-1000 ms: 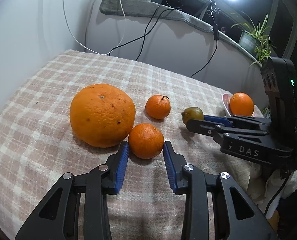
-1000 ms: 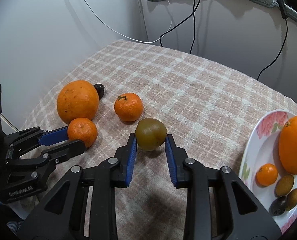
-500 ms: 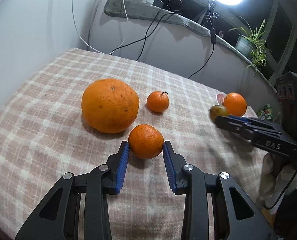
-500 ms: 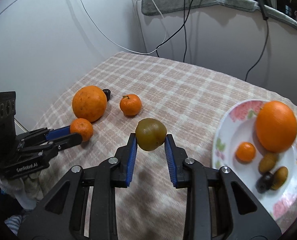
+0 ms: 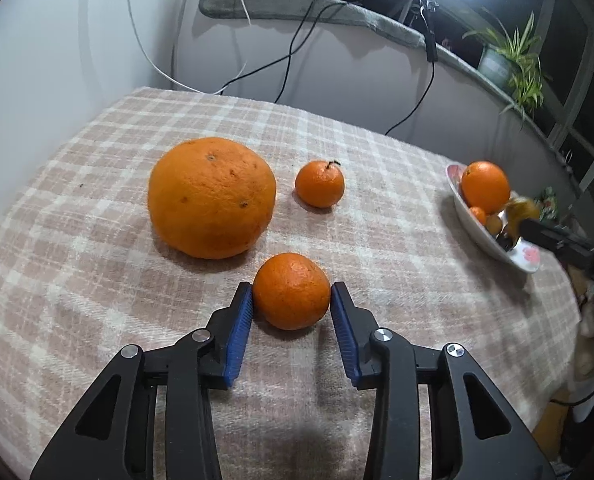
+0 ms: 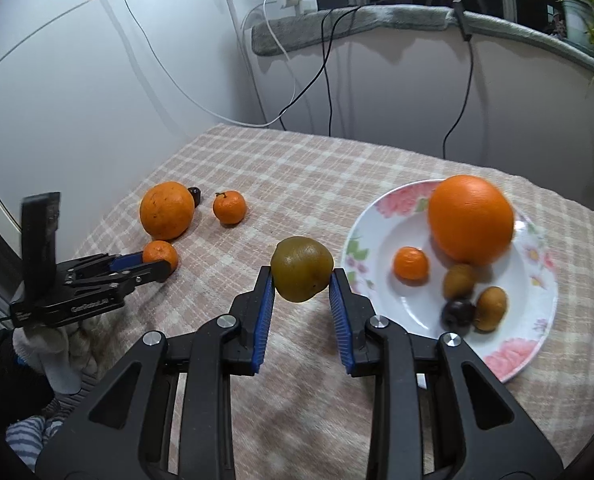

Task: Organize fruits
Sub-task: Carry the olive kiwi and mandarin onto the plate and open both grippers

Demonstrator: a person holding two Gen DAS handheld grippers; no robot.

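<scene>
A small mandarin (image 5: 291,290) rests on the checked cloth between the blue pads of my left gripper (image 5: 292,305). Its jaws are opening and stand just beside the fruit. Behind it lie a large orange (image 5: 212,197) and a stemmed mandarin (image 5: 319,183). My right gripper (image 6: 301,282) is shut on a green-brown fruit (image 6: 301,268) and holds it above the cloth, just left of the flowered plate (image 6: 381,220). The plate carries a big orange (image 6: 471,218), a small mandarin (image 6: 411,263) and three small brown or dark fruits.
A small dark fruit (image 6: 195,194) sits behind the large orange. The grey wall and hanging cables (image 6: 329,92) bound the far side of the table. A padded ledge (image 5: 297,4) with plants runs above. A person's gloved hand (image 6: 53,344) holds the left gripper at the table's left edge.
The right gripper has carried the green-brown fruit up and to the right, from near the mandarins to the plate's edge. The left gripper has stayed around its mandarin.
</scene>
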